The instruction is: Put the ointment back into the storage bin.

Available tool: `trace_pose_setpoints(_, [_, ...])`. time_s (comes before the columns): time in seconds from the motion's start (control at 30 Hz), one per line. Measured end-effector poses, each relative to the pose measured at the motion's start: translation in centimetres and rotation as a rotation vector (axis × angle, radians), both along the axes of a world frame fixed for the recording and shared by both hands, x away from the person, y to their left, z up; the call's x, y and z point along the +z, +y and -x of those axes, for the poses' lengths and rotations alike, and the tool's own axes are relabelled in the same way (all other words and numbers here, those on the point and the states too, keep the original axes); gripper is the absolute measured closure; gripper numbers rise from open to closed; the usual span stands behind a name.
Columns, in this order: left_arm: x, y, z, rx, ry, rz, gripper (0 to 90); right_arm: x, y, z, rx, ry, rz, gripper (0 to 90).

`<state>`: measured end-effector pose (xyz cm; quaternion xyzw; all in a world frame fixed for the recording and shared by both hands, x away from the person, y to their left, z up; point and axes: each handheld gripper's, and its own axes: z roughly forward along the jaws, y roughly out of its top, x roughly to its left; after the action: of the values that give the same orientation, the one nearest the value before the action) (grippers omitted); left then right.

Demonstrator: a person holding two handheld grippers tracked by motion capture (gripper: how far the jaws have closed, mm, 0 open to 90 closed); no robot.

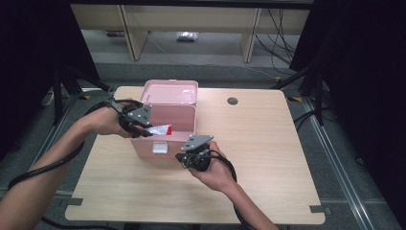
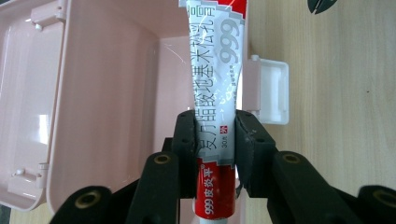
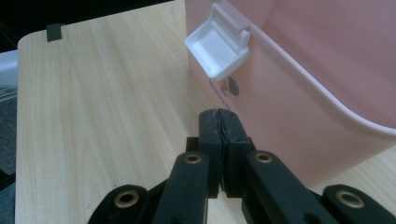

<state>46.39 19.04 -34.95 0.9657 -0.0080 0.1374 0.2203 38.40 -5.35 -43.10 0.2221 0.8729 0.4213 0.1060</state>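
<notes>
A pink plastic box (image 1: pixel 165 122) stands on the wooden table (image 1: pixel 258 143) with its lid (image 1: pixel 172 92) swung open at the back. Over the box's open top, my left gripper (image 1: pixel 143 128) is shut on a red and white ointment tube (image 1: pixel 160 130). In the left gripper view the tube (image 2: pixel 215 88) runs up between the pads (image 2: pixel 187 135) above the box's inside (image 2: pixel 112 107). My right gripper (image 1: pixel 184 157) is shut on nothing, low beside the box's front wall (image 3: pixel 299 107), just below its white latch (image 3: pixel 218 46).
The white latch (image 1: pixel 159 147) hangs on the box's front. A round cable hole (image 1: pixel 232 101) sits at the table's back right. Bare wood stretches to the right (image 1: pixel 268 163) and in front of the box. Black cables trail from both grippers.
</notes>
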Motion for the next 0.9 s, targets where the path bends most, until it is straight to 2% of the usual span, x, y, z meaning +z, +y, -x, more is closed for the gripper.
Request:
trace_pose_setpoints(0.17, [-0.2, -0.1, -0.3, -0.005, 0.002, -0.007, 71.5, 0.0, -0.1, 0.0, -0.005, -0.01, -0.004, 89.8])
trace_pose_setpoints(0.27, [-0.4, -0.2, -0.5, 0.005, 0.008, 0.006, 71.5, 0.1, -0.3, 0.0, 0.001, -0.007, 0.011, 89.8])
trace_pose_setpoints(0.33, [-0.5, -0.2, -0.6, 0.001, 0.008, -0.007, 71.5, 0.0, -0.4, 0.0, -0.007, -0.009, 0.007, 89.8])
trace_pose_setpoints(0.47, [-0.8, -0.1, -0.9, 0.016, 0.02, 0.0, 71.5, 0.1, -0.7, 0.0, -0.008, -0.002, 0.02, 89.8])
trace_pose_setpoints(0.53, [-0.9, -0.2, -1.1, 0.014, 0.015, -0.005, 71.4, 0.0, -0.8, -0.2, 0.0, -0.019, 0.02, 89.8])
trace_pose_setpoints(0.57, [-0.9, -0.3, -1.1, 0.014, 0.015, -0.003, 71.5, 0.0, -0.9, -0.1, -0.009, -0.004, 0.02, 89.8])
trace_pose_setpoints(0.63, [-0.9, -0.4, -1.2, 0.006, 0.02, -0.014, 71.5, 0.0, -0.9, -0.1, -0.017, -0.009, 0.012, 89.9])
trace_pose_setpoints(0.67, [-1.1, -0.4, -1.2, 0.009, 0.026, -0.005, 71.5, 0.0, -1.0, -0.1, -0.017, -0.008, 0.012, 89.9])
trace_pose_setpoints(0.9, [-1.5, -0.5, -1.7, 0.005, 0.031, -0.031, 71.5, -0.2, -1.2, -0.1, -0.022, -0.001, 0.015, 90.0])
